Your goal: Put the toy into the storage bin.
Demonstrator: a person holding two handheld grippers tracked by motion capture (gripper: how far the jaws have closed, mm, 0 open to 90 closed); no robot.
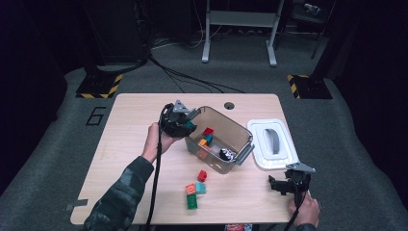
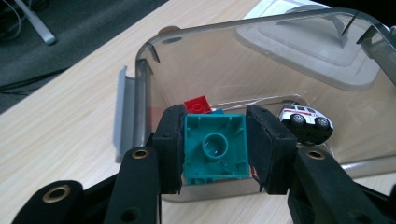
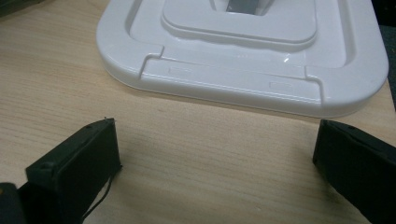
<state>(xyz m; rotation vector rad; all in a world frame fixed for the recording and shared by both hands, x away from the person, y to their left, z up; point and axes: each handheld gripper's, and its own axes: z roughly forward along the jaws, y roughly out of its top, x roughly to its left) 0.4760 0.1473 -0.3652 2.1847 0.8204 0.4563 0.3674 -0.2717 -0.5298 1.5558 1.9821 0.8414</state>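
Teal brick [image 2: 215, 147], light, rigid and smooth-sided, is clamped across opposite flat walls by the left tool [image 2: 214, 149], just above the bin [image 2: 140, 84]; the right tool [image 3: 215, 172] is held wide open, empty.

on and around the wooden table

a white plastic lid [image 1: 272, 143] with a grey handle lies flat on the light wooden table [image 1: 125, 163], to the right. near the front edge sit loose toy bricks: a small red brick [image 1: 202, 175], with an orange brick [image 1: 191, 188], a pale teal brick [image 1: 200, 188] and a green brick [image 1: 192, 202] clustered just below it. grey carpet [image 1: 53, 139] surrounds the table, marked with a black number six [image 1: 95, 116]. black cables [image 1: 187, 77] trail toward a grey metal frame [image 1: 239, 29] at the back.
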